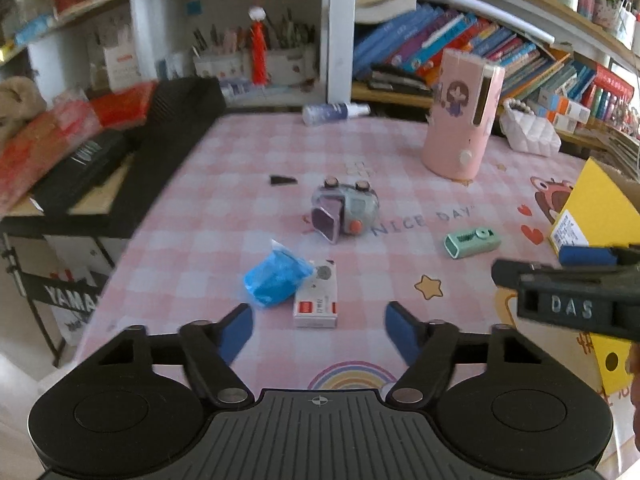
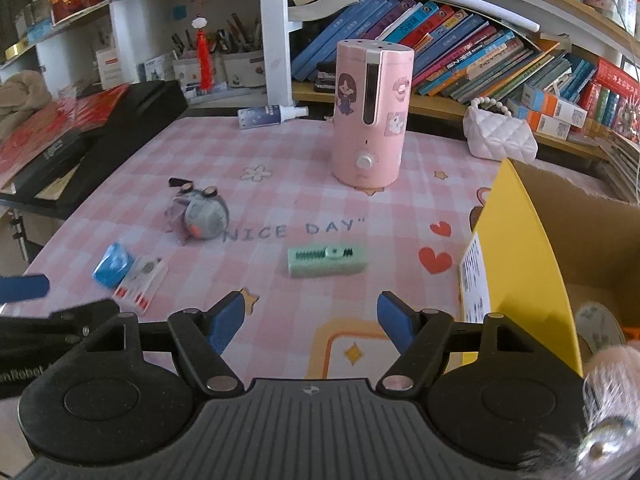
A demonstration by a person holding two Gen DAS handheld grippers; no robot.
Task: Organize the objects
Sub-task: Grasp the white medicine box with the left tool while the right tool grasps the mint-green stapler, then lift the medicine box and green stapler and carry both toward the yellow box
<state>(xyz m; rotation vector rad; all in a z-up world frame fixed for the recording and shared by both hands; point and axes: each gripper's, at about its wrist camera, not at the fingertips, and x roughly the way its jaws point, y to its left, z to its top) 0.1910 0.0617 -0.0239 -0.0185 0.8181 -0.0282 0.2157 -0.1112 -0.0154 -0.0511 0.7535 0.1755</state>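
Note:
On the pink checked table mat (image 1: pixel 224 184) lie a blue plastic packet (image 1: pixel 276 276), a small white and red box (image 1: pixel 318 300), a grey round gadget with a purple part (image 1: pixel 344 212) and a green comb-like item (image 1: pixel 472 242). My left gripper (image 1: pixel 320 330) is open and empty, just short of the white box. My right gripper (image 2: pixel 310 320) is open and empty, short of the green item (image 2: pixel 327 262). The right view also shows the packet (image 2: pixel 113 266), the box (image 2: pixel 142 280) and the gadget (image 2: pixel 202 214). A yellow cardboard box (image 2: pixel 520 264) stands open at the right.
A tall pink humidifier (image 2: pixel 370 114) stands at the back of the table. A spray bottle (image 2: pixel 272 115) and a white quilted purse (image 2: pixel 500 136) lie near the bookshelves. A black keyboard case (image 1: pixel 160 148) borders the left edge. Soft toys (image 2: pixel 608 356) lie in the yellow box.

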